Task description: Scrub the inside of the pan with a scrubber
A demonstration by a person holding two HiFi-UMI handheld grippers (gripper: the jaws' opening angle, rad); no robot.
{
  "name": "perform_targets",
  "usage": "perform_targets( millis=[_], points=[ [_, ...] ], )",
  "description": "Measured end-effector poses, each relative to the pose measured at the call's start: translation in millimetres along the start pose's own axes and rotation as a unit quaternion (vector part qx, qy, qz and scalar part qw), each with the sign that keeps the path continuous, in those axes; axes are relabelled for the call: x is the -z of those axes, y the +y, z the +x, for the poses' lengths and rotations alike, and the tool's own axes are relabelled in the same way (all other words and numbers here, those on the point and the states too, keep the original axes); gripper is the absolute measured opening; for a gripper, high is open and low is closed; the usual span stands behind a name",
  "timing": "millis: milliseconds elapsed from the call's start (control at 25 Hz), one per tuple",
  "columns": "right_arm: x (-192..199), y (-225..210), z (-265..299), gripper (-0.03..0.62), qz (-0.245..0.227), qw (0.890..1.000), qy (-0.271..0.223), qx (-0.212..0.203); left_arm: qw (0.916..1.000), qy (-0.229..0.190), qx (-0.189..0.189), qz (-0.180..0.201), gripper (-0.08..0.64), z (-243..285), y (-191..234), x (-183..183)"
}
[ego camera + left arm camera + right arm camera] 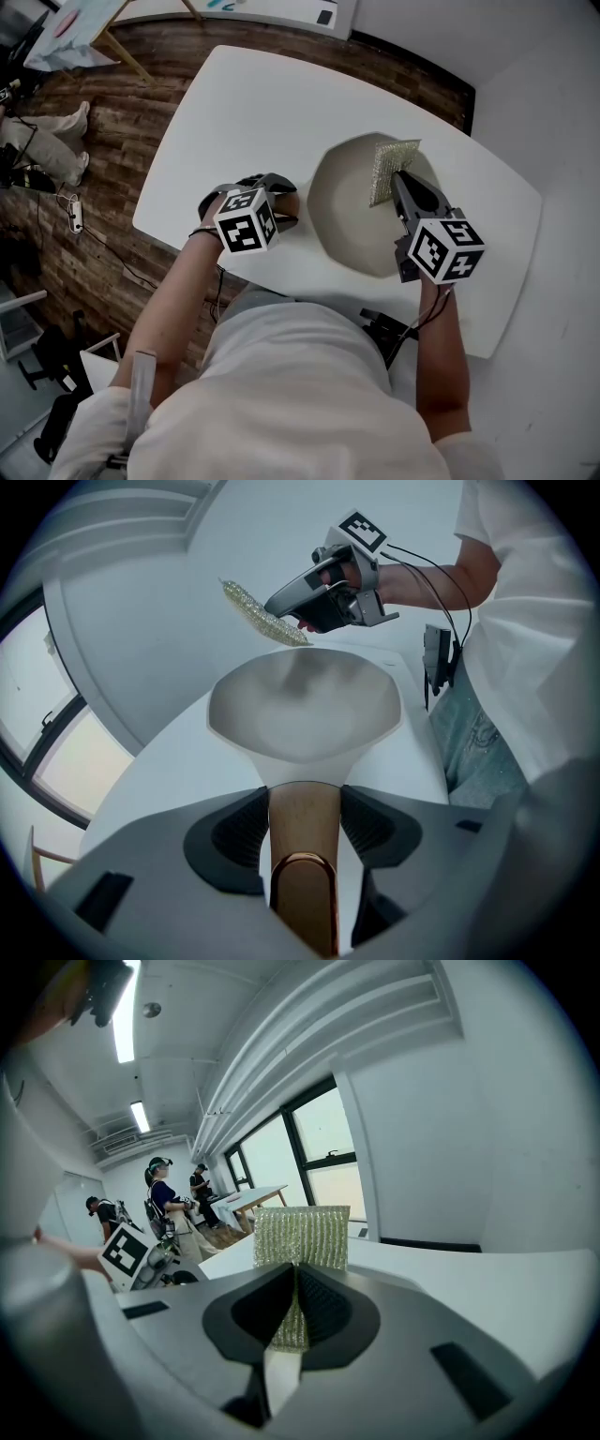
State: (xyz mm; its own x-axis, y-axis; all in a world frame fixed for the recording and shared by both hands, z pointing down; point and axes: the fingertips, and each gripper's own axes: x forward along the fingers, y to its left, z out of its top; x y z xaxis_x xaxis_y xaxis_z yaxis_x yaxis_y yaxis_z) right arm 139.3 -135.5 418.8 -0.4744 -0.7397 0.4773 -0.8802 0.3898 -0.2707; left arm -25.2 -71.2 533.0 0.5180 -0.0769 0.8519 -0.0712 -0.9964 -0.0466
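- The left gripper [303,822] has its jaws closed snugly on the tan wooden, copper-capped handle [302,841] of the pale, round, shallow pan [302,714]; in my judgement this grip pins the pan so it cannot slide or turn under scrubbing.
- Just beyond those jaws the pan sits flat, its hollow facing up and bare.
- The right gripper [295,1312] has its jaws pressed together on the lower edge of the gold-green, rectangular wire-mesh scrubber [302,1237]; most of the mesh stands free past the jaw tips, probably so that mesh rather than jaw meets the pan.
- Seen from the left gripper, the scrubber hangs tilted at the pan's far rim; whether it touches the inside I cannot tell.
- Under both grippers lies the smooth white table with rounded corners [244,103]; past its edge is a dark wood-plank floor [122,112].
- Far ahead of the right gripper are tall dark-framed windows [314,1147], ceiling strip lights [125,1016] and standing people [159,1194].
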Motion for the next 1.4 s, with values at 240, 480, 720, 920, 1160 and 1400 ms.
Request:
perform_targets(
  millis=[240, 480, 720, 920, 1160, 1400],
  points=[
    [28.6, -11.8, 23.6, 0.031, -0.019, 0.998, 0.060, 0.007, 1.0000, 0.002, -0.001, 0.003, 0.249, -0.6, -0.2, -1.7],
    [66.1, -16.2, 44.7, 0.031, -0.047, 0.991, 0.129, -0.002, 1.0000, 0.005, -0.001, 0.004, 0.249, 0.3, -0.9, -1.4],
    [91.3, -17.0, 61.9, 0.031, -0.057, 0.984, 0.171, -0.011, 1.0000, 0.008, 0.000, 0.004, 0.249, 1.2, -0.9, 0.1],
    [106.9, -18.4, 68.3, 0.031, -0.057, 0.979, 0.194, -0.011, 0.9999, 0.014, 0.000, 0.006, 0.249, 1.6, -1.0, 0.6],
    [120.3, -17.1, 74.0, 0.031, -0.066, 0.975, 0.213, -0.012, 0.9996, 0.026, -0.001, 0.010, 0.247, 2.4, -1.1, 3.8],
    [132.1, -15.9, 78.4, 0.031, -0.081, 0.969, 0.235, -0.009, 0.9999, 0.013, -0.001, 0.010, 0.247, 0.5, -0.3, -2.0]
  ],
)
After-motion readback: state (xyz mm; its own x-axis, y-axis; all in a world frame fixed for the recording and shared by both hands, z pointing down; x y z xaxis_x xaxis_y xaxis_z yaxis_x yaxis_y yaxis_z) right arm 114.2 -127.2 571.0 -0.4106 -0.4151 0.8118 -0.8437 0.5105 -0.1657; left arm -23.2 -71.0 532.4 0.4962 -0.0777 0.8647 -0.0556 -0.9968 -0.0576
